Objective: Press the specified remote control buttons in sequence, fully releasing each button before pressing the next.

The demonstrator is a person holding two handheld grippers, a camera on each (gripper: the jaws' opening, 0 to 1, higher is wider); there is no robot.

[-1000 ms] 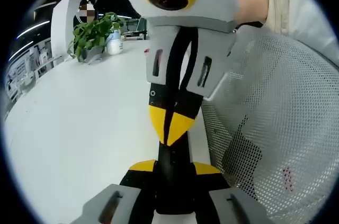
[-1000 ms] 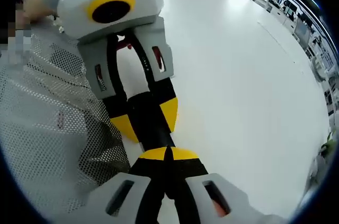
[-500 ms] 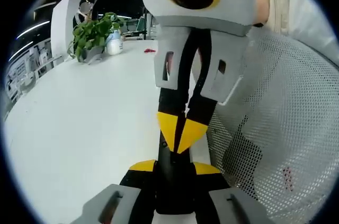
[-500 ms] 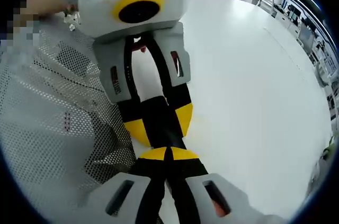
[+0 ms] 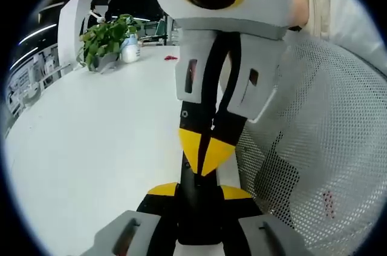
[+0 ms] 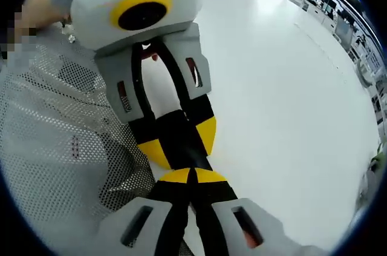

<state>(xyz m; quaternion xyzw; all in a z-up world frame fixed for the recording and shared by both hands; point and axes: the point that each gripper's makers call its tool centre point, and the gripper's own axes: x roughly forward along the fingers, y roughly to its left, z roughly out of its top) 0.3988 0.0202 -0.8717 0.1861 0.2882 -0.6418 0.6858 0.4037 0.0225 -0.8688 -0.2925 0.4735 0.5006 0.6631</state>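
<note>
A slim black remote control (image 5: 195,210) sits between the yellow-tipped jaws of my left gripper (image 5: 199,190), which is shut on it. My right gripper (image 5: 202,153) comes in from above in the left gripper view. It is shut, with its yellow tips together and resting on the remote's top face. In the right gripper view my right gripper (image 6: 193,176) meets the remote control (image 6: 172,128), which the left gripper (image 6: 179,144) holds from above. The buttons are hidden under the tips.
A white table (image 5: 91,135) spreads to one side, with a potted plant (image 5: 107,38) and a white bottle (image 5: 130,49) at its far end. A white mesh chair back (image 5: 314,147) stands close beside the grippers. A person's sleeve (image 5: 338,2) shows behind.
Over the last second the right gripper has slid a little along the remote towards the left gripper's jaws. In the last half second both have shifted only slightly. Both stay shut.
</note>
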